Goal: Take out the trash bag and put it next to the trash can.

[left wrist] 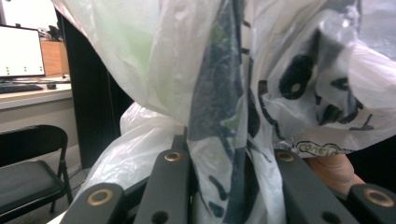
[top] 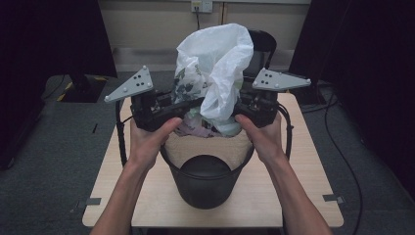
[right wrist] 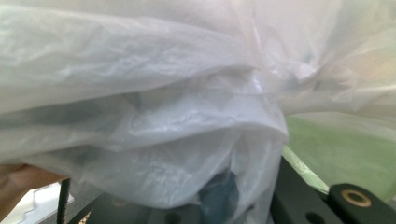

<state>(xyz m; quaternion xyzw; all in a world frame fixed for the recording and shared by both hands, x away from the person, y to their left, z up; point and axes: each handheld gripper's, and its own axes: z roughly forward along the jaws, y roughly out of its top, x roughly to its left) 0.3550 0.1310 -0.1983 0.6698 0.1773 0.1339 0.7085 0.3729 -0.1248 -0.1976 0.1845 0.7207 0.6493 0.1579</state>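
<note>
A white plastic bag [top: 215,58] with dark print rises out of a black bucket [top: 205,186] that stands on the wooden table [top: 303,171]. My left gripper [top: 183,108] holds the bag's left side just above the bucket's rim, and my right gripper [top: 240,111] holds its right side. In the left gripper view the printed bag [left wrist: 233,93] is bunched between the black jaws of the left gripper [left wrist: 233,186]. In the right gripper view folds of the bag [right wrist: 177,140] drape over the right gripper [right wrist: 210,205] and hide most of its jaws.
The bucket sits at the table's middle, near the front edge. A black chair [top: 264,44] stands behind the table. In the left gripper view a folding chair [left wrist: 28,177] and a lit monitor [left wrist: 18,51] stand off to the side. Dark curtains flank the room.
</note>
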